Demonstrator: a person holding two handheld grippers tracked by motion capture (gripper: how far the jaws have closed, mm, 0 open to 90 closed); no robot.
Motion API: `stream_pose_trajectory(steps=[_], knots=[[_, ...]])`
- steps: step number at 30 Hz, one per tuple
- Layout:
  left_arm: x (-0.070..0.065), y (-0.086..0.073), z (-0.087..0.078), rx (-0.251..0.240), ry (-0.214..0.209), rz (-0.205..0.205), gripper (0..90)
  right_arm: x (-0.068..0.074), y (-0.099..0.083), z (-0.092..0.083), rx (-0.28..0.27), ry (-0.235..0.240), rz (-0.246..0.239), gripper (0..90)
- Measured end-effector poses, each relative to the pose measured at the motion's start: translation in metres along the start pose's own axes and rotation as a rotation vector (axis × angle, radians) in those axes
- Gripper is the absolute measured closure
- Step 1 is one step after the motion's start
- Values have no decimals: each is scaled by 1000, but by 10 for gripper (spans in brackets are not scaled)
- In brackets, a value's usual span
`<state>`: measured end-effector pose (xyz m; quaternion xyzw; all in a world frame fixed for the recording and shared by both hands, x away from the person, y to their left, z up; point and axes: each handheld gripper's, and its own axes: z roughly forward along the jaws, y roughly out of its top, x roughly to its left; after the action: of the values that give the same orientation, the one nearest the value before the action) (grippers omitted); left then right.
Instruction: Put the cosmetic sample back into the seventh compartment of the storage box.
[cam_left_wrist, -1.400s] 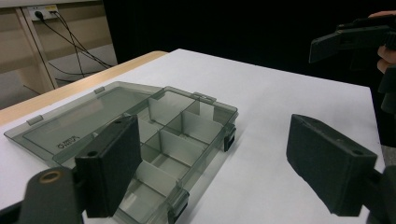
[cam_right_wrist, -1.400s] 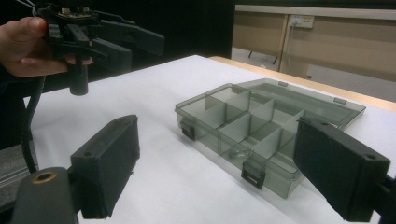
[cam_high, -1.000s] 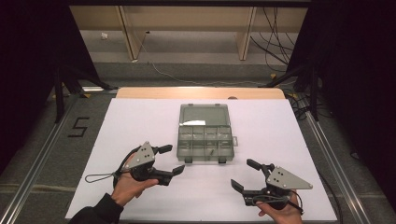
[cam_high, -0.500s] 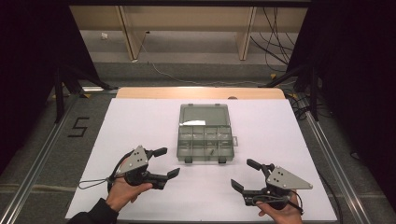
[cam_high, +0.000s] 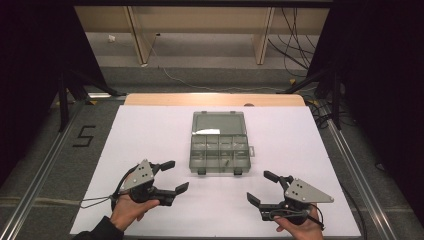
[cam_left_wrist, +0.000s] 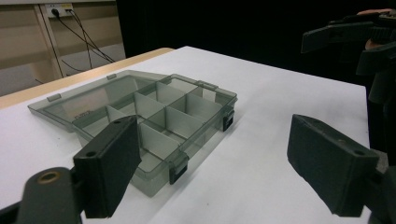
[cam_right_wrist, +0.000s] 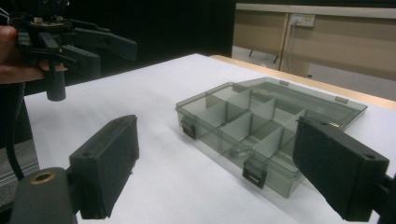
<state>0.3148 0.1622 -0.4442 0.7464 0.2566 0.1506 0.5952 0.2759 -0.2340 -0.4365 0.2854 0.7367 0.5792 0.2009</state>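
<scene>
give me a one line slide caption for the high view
Two hand-held grippers, left and right, both open, hover over a white table near an open clear compartment box.

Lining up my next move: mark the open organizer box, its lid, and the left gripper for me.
organizer box (cam_high: 220, 153), high view, on the divided tray's compartments.
lid (cam_high: 218, 123), high view, on the middle of the flat open panel.
left gripper (cam_high: 171, 176), high view, midway between its two fingertips, jaws apart.
</scene>
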Motion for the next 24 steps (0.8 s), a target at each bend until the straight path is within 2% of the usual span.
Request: stream_pose_trajectory(steps=[5,10,15,18,19,23,24], knots=[[0,-1,-3,-2,7,-9,172,0,0,2,-23,4,-5,157],[-3,-3,-6,-7,12,-21,172,1,0,2,-15,15,11,157],[-4,-5,-5,-8,7,-12,172,0,0,3,-25,18,-7,157],[-3,-4,-7,-10,16,-15,171,1,0,2,-11,11,5,157],[-2,-4,-8,-10,19,-11,172,0,0,3,-30,1,-18,157],[-2,-4,-7,-12,22,-27,164,1,0,2,-17,11,-1,157],[-2,-4,-7,-11,18,-15,164,0,0,2,-18,9,-6,157]])
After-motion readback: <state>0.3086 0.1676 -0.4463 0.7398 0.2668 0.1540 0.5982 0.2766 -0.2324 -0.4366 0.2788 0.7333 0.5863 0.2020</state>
